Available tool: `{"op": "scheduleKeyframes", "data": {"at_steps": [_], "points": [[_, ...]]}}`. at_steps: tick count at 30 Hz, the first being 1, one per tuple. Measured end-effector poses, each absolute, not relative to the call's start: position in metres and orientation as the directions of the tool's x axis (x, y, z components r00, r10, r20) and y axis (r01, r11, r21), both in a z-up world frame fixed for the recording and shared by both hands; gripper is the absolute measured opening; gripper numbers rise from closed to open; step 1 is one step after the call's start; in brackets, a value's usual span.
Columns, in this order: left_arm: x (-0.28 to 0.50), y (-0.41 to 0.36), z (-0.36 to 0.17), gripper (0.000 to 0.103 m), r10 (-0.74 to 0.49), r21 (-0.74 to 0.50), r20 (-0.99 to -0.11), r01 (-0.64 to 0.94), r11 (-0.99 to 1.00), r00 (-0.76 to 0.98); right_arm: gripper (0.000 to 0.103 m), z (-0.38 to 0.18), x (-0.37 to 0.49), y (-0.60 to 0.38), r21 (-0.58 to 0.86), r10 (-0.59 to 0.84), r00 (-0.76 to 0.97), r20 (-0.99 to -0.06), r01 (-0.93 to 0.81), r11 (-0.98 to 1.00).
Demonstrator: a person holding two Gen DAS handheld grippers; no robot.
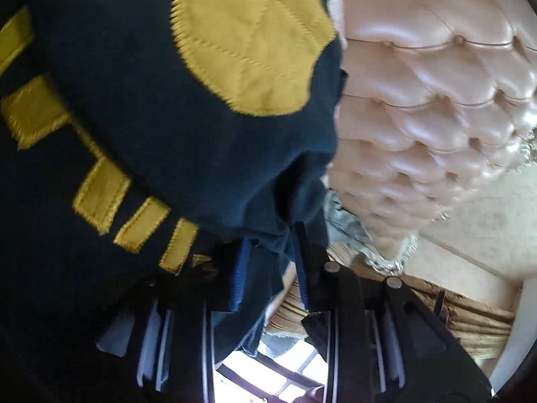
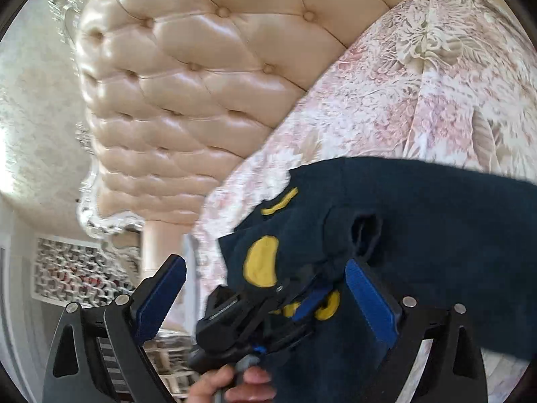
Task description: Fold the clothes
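Left wrist view: a tufted, buttoned pink headboard [image 1: 436, 100] fills the room beyond the fingers' right side, with gold striped fabric [image 1: 470, 322] lower down. A navy garment [image 1: 151, 117] with yellow stitched patches drapes over and ahead of the left gripper [image 1: 272, 262], whose blue pads are drawn narrow, pinching a bunched fold of the cloth.

Right wrist view: the same headboard [image 2: 201, 84] rises behind a pink floral bedspread [image 2: 419, 100]. The garment [image 2: 436, 218] hangs just ahead of the right gripper [image 2: 265, 299], whose blue-padded fingers [image 2: 369, 299] stand wide and hold nothing. Between them intrudes the left gripper [image 2: 302, 299], gripping the cloth, with a hand [image 2: 235, 386] on its handle.
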State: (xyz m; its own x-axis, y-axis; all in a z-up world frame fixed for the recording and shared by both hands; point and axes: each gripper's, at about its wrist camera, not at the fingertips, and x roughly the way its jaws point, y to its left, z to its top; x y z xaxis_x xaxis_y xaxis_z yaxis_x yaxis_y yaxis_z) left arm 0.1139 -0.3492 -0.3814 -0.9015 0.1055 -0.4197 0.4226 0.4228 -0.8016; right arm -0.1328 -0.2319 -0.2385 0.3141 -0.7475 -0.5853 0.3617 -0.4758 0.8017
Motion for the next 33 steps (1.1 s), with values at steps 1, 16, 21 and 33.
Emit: {"op": "scheduleKeyframes", "data": {"at_steps": [1, 16, 21, 33], "points": [[0.112, -0.349, -0.382, 0.027, 0.102, -0.798, -0.431, 0.431, 0.42, -0.897, 0.097, -0.241, -0.134, -0.238, 0.796, -0.74, 0.319, -0.593, 0.371, -0.478], [0.108, -0.354, -0.39, 0.01, 0.115, -0.815, -0.429, 0.439, 0.378, -0.896, 0.093, -0.275, -0.13, -0.282, 0.631, -0.541, 0.357, -0.762, 0.6, -0.493], [0.107, -0.357, -0.391, 0.01, 0.112, -0.818, -0.43, 0.439, 0.37, -0.896, 0.092, -0.261, -0.128, -0.276, 0.659, -0.566, 0.382, -0.731, 0.61, -0.44], [0.108, -0.362, -0.39, 0.01, 0.096, -0.83, -0.448, 0.454, 0.326, -0.889, 0.072, -0.283, -0.128, -0.29, 0.669, -0.551, 0.441, -0.709, 0.667, -0.328]]}}
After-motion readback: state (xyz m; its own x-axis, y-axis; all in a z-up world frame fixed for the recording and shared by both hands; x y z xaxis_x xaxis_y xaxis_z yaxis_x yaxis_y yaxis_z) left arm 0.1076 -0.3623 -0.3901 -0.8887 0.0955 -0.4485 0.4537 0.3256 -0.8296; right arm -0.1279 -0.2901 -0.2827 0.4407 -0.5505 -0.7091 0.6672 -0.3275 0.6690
